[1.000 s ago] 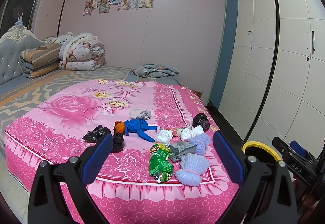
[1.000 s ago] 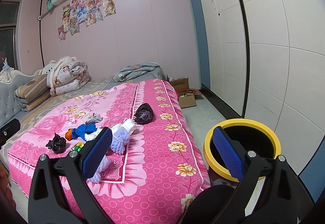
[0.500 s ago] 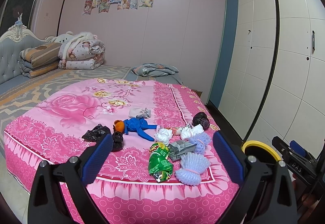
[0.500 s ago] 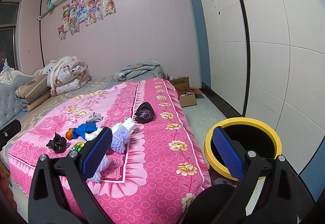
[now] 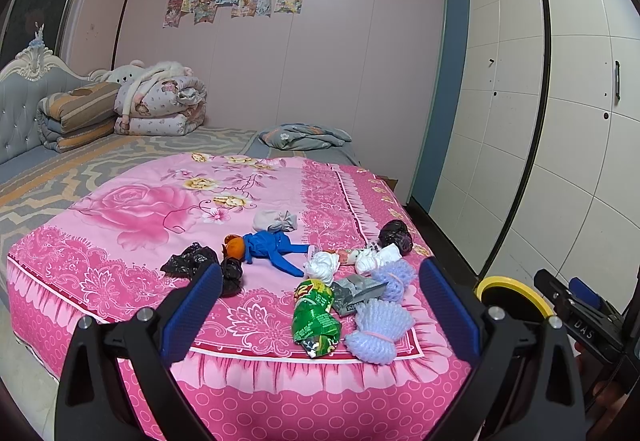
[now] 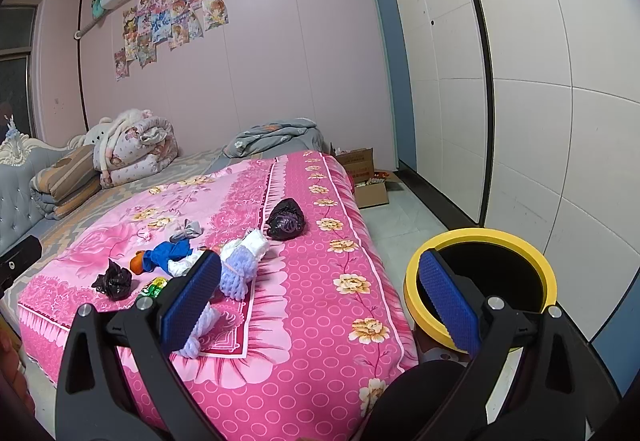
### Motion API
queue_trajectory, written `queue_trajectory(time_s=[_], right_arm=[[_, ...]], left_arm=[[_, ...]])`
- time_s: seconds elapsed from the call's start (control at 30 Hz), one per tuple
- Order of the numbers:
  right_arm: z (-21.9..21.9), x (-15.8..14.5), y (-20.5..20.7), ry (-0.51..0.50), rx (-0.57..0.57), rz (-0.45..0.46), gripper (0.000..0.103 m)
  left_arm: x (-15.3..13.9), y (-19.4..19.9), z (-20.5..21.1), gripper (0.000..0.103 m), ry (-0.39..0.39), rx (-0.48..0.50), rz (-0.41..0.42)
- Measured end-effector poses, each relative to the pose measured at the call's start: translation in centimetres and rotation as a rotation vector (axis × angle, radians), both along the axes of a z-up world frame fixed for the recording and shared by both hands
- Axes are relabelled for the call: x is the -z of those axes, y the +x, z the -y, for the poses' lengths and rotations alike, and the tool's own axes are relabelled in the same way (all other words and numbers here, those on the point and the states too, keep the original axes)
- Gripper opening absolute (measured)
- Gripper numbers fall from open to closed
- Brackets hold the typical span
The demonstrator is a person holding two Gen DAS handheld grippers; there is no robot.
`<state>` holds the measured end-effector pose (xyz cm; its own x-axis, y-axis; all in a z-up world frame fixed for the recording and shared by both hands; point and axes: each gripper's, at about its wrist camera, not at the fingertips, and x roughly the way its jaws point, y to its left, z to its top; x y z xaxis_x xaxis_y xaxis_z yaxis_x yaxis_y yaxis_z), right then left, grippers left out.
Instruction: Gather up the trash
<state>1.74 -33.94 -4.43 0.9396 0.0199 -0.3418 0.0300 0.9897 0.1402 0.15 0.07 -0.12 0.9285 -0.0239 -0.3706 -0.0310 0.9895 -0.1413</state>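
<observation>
Trash lies on the pink bedspread [image 5: 132, 217] near the bed's foot: a green snack bag [image 5: 315, 317], a lilac foam net [image 5: 378, 329], a silver wrapper [image 5: 354, 291], white wads [image 5: 323, 265], a blue scrap [image 5: 272, 247], black bags [image 5: 188, 264] and a dark bag [image 6: 286, 221]. The yellow-rimmed black bin [image 6: 484, 277] stands on the floor right of the bed. My left gripper [image 5: 320, 315] hangs open before the bed's foot, holding nothing. My right gripper [image 6: 320, 301] is open and empty too, above the bed's corner beside the bin.
White wardrobe doors [image 6: 540, 101] line the right wall. Cardboard boxes [image 6: 366, 181] sit on the floor past the bed. Folded quilts [image 5: 160, 103] and a padded headboard [image 5: 20, 101] are at the far left. The other gripper's black body [image 5: 580, 317] shows at the right edge.
</observation>
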Motion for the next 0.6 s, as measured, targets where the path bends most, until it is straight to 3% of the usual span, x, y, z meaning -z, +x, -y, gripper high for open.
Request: queue_trajectory(time_s=[0.6], right_arm=[[-3.1, 2.7, 0.0, -0.015, -0.019, -0.035, 0.095]], left_arm=[[0.8, 0.8, -1.5, 0.095, -0.002, -0.027, -0.019]])
